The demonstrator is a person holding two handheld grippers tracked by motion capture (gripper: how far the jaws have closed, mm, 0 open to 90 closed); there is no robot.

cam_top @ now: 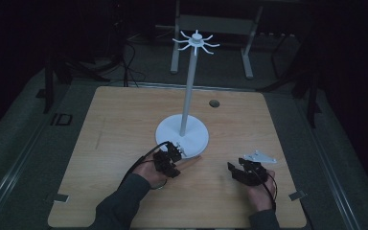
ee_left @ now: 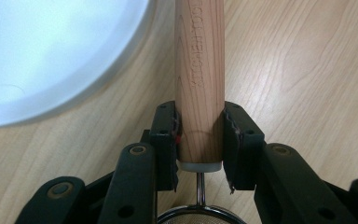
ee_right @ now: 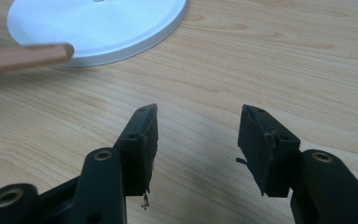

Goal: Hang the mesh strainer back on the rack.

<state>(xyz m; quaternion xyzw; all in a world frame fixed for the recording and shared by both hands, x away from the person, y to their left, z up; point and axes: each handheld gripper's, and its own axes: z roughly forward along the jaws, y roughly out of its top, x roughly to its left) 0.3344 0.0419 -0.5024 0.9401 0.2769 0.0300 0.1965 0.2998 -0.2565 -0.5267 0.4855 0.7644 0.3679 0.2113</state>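
Dim room, one pale wooden table (cam_top: 124,120). Left gripper (ee_left: 199,135) is clamped on one wooden handle (ee_left: 199,70), both pads pressing its sides near the metal end (a wire ring shows just below). That handle lies along the jaws, free end pointing away, beside the single white stand's base (cam_top: 182,135). Right gripper (ee_right: 196,140) gapes wide, holding nothing

Pale smooth wooden handle (ee_left: 199,79) with stamped lettering; shiny metal stem and rim (ee_left: 199,212) below it. Matt wood-grain bench (ee_left: 298,70). Smooth white plastic-looking stand base (ee_left: 51,51). Matt black plastic gripper (ee_right: 198,140).
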